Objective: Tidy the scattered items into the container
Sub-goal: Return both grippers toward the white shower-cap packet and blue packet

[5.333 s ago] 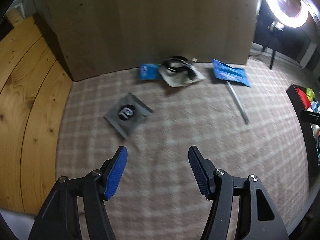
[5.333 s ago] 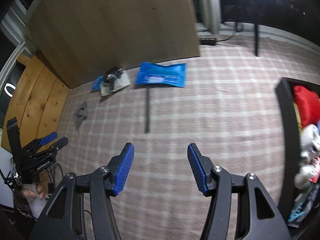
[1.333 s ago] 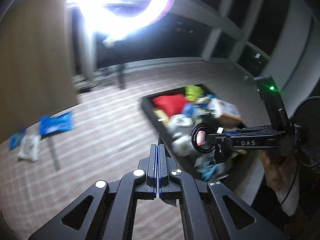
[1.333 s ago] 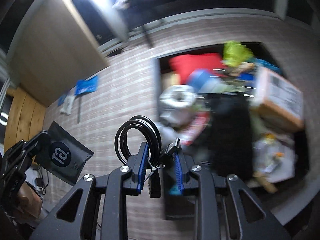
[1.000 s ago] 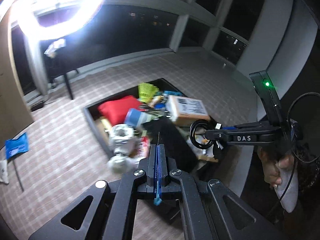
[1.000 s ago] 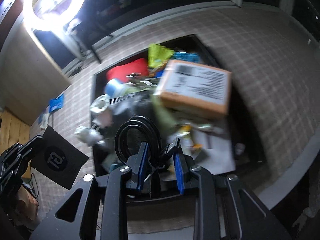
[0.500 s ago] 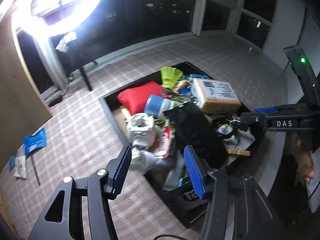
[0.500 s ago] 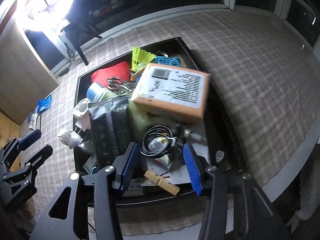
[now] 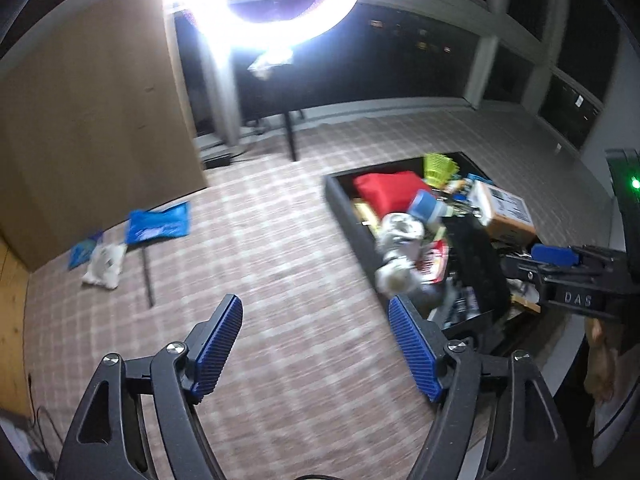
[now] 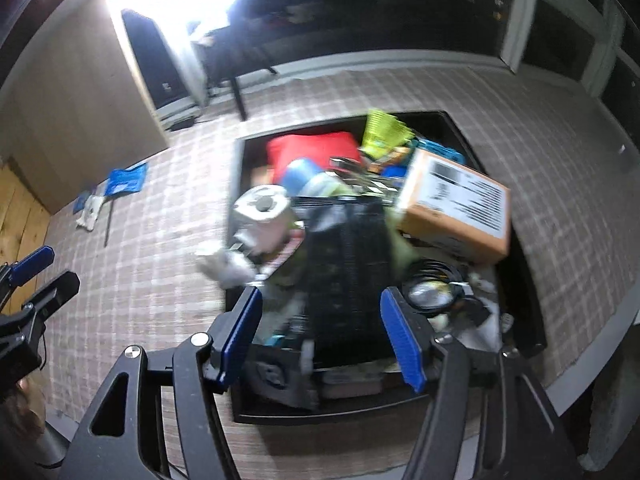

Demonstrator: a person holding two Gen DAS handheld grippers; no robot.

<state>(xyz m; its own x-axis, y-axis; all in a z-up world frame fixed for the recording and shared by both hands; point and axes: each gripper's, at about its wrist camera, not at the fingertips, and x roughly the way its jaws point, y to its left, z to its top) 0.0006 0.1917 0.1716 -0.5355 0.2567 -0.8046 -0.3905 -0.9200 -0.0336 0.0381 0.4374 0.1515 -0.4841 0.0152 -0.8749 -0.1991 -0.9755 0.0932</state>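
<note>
Right gripper (image 10: 320,332) hung over the bin (image 10: 236,184), jaws just opened wide, nothing between them. Left gripper (image 9: 316,344), likewise just opened and empty, stood beside the bin. Cable coil (image 10: 436,292) lay inside the bin; blue bag (image 9: 158,224) lay well apart from it.

Motion blur smears the checked carpet (image 9: 280,360) beneath the left gripper (image 9: 314,346) and softens the heap in the black container (image 10: 240,168) ahead of the right gripper (image 10: 320,338) — the pale lumps at its near-left wall cannot be told apart. Glare from the ring light (image 9: 264,4) far above the left gripper's fingers washes out whatever stands there. Far left of those fingers, the small packets (image 9: 102,260) by the wooden panel are too blurred to read — and both grippers' bodies run off the lower edge.
</note>
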